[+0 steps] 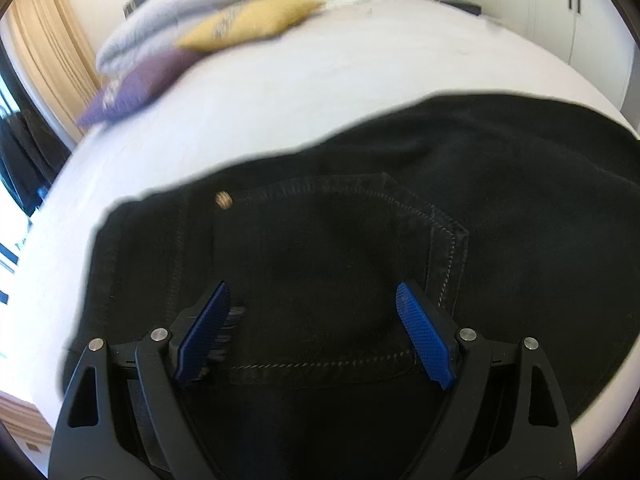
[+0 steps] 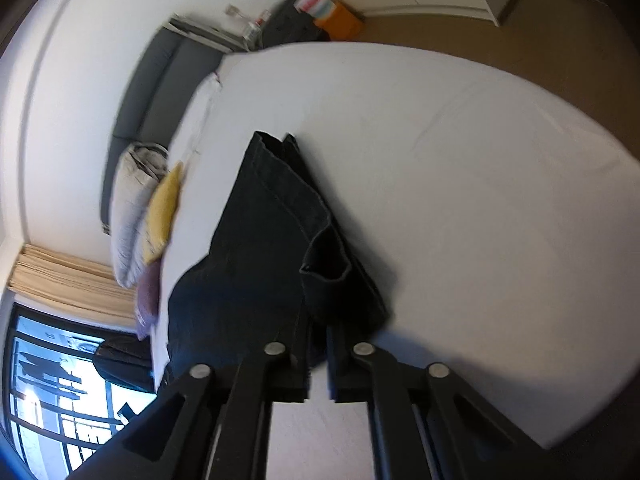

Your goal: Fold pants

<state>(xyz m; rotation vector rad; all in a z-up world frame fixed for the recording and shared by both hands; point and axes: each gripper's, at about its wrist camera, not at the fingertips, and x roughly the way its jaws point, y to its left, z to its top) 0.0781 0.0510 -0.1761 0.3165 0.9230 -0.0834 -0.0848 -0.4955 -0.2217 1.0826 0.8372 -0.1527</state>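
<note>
I am folding the black pants (image 1: 360, 248) on the white bed (image 1: 320, 92). My left gripper (image 1: 316, 332) hangs over the top part of the pants, right above the back pocket (image 1: 332, 264) with its pale stitching. Its blue pads (image 1: 424, 344) stand wide apart and hold nothing, and I cannot tell if they touch the cloth or float just over it. My right gripper (image 2: 319, 354) is at the other side of things. Its jaws are almost closed, with only a thin gap, and the edge of the pants (image 2: 264, 248) runs right up between them. That view is blurry, so I think a fold of cloth is pinched there, but I am not sure. From my right fingers the pants stretch long and straight away, with the leg ends (image 2: 276, 144) far off toward the head of the bed. Some pillows (image 2: 136, 216) sit off to the side, well apart from the pants. So the long way of the pants points away from my right hand, and my left hand is the one nearer to the pocket end.
</note>
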